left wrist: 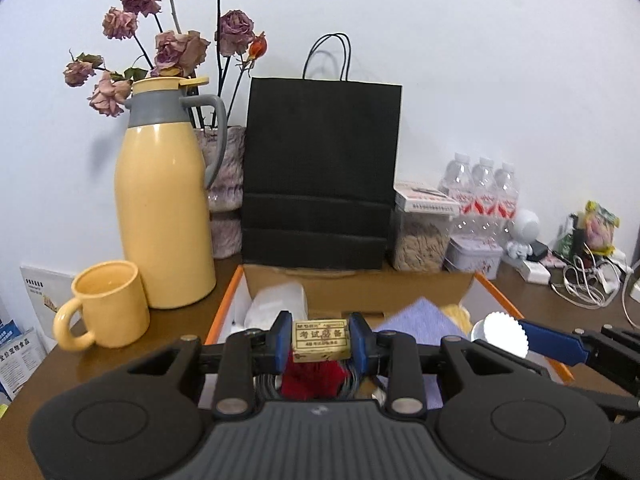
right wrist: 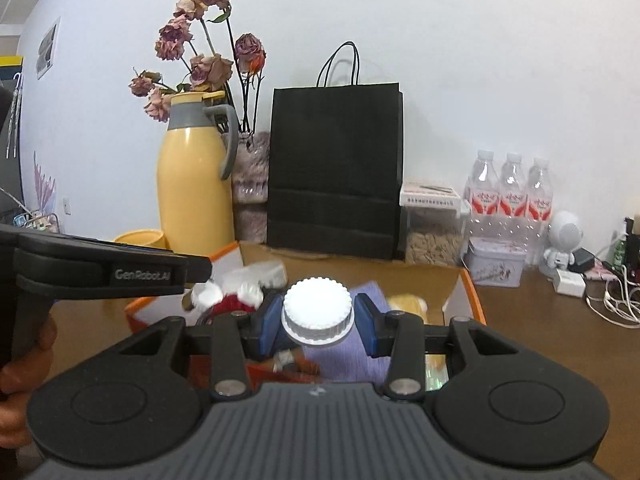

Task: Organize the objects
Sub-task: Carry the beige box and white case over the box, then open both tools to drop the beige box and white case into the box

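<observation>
My left gripper (left wrist: 320, 341) is shut on a small tan eraser (left wrist: 320, 340) printed with dark characters, held above an open cardboard box (left wrist: 360, 284) with orange edges. My right gripper (right wrist: 316, 316) is shut on a white ridged bottle cap (right wrist: 318, 311), over the same cardboard box (right wrist: 460, 304); the body under the cap is hidden. In the box lie a purple cloth (right wrist: 352, 356), a red and white soft toy (right wrist: 228, 298), a white item (left wrist: 276, 304) and something yellow (right wrist: 406, 304). The right gripper with the cap (left wrist: 505, 336) also shows at the right of the left wrist view.
On the brown table behind the box stand a yellow thermos jug (left wrist: 164, 216), a yellow mug (left wrist: 106, 304), a black paper bag (left wrist: 320, 172), dried roses (left wrist: 176, 48), a clear snack container (left wrist: 422, 236), water bottles (right wrist: 510, 196), a tin (right wrist: 496, 266), a white figurine (right wrist: 562, 242), cables (left wrist: 588, 284).
</observation>
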The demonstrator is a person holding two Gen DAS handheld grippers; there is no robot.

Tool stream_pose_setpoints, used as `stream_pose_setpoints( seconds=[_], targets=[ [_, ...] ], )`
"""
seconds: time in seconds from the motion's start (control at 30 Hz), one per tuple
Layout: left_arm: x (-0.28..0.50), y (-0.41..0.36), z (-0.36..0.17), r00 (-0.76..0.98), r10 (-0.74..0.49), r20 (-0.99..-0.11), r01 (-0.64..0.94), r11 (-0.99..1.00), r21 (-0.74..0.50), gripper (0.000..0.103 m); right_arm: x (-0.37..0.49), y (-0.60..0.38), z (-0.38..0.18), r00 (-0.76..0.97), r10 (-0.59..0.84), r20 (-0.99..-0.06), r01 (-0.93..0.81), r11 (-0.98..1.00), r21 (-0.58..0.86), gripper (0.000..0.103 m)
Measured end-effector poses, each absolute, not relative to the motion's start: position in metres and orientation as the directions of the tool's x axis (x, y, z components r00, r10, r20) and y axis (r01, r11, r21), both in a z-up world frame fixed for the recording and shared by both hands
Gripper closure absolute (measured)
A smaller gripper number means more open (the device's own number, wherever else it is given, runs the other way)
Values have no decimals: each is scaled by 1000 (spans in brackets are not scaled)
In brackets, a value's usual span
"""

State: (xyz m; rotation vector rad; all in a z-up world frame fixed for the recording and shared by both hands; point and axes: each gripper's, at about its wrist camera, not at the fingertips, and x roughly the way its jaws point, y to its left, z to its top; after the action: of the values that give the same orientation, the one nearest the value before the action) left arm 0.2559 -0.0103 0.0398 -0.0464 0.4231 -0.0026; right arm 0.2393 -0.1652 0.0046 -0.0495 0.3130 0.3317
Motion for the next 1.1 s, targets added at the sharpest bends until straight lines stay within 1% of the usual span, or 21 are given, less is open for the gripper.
stream_pose_setpoints(
  seconds=[0.23, 0.43, 0.63, 0.67, 0.7, 0.73, 0.77, 0.8, 0.83, 0.87, 0.9, 0.93, 1.1],
  targets=[
    [296, -9, 35, 906, -9, -423, -20, 998, -64, 74, 281, -159, 0, 892, 308, -332, -320, 947, 20, 62],
    [322, -5, 23, 892, -3, -453, -19, 999, -45, 74, 309, -159, -10, 884, 297, -360, -307, 951, 31, 62],
    [332, -3, 15, 886, 8, -463, -14, 1000, -9, 73, 326, -161, -16, 879, 288, -381, -298, 954, 36, 61],
    [333, -2, 14, 886, 12, -463, -17, 1000, -6, 67, 328, -162, -18, 878, 284, -385, -293, 955, 36, 61],
    [334, -1, 13, 886, 21, -463, -23, 1000, 0, 61, 330, -163, -19, 876, 282, -392, -292, 956, 37, 56],
    [335, 1, 12, 887, 28, -462, -29, 1000, 5, 43, 331, -164, -21, 874, 277, -399, -286, 958, 37, 50],
    [335, 2, 12, 889, 32, -457, -32, 999, 8, 27, 332, -165, -23, 874, 269, -405, -278, 960, 37, 34],
    [335, 3, 12, 893, 34, -449, -33, 999, 11, 21, 332, -166, -24, 875, 263, -406, -273, 961, 33, 20],
    [333, 5, 13, 897, 35, -440, -33, 999, 11, 13, 332, -166, -25, 877, 257, -405, -270, 963, 27, 14],
    [332, 6, 13, 901, 32, -432, -31, 999, 11, 5, 331, -166, -25, 880, 255, -402, -268, 963, 23, 5],
    [331, 7, 14, 903, 29, -429, -27, 1000, 10, 2, 331, -166, -25, 880, 255, -401, -268, 963, 24, 0],
    [331, 8, 15, 905, 25, -426, -24, 1000, 8, 0, 331, -167, -25, 881, 255, -399, -268, 963, 26, 0],
    [330, 8, 16, 900, 19, -436, -16, 1000, 12, 0, 334, -169, -27, 871, 244, -426, -252, 967, 38, 0]
  ],
)
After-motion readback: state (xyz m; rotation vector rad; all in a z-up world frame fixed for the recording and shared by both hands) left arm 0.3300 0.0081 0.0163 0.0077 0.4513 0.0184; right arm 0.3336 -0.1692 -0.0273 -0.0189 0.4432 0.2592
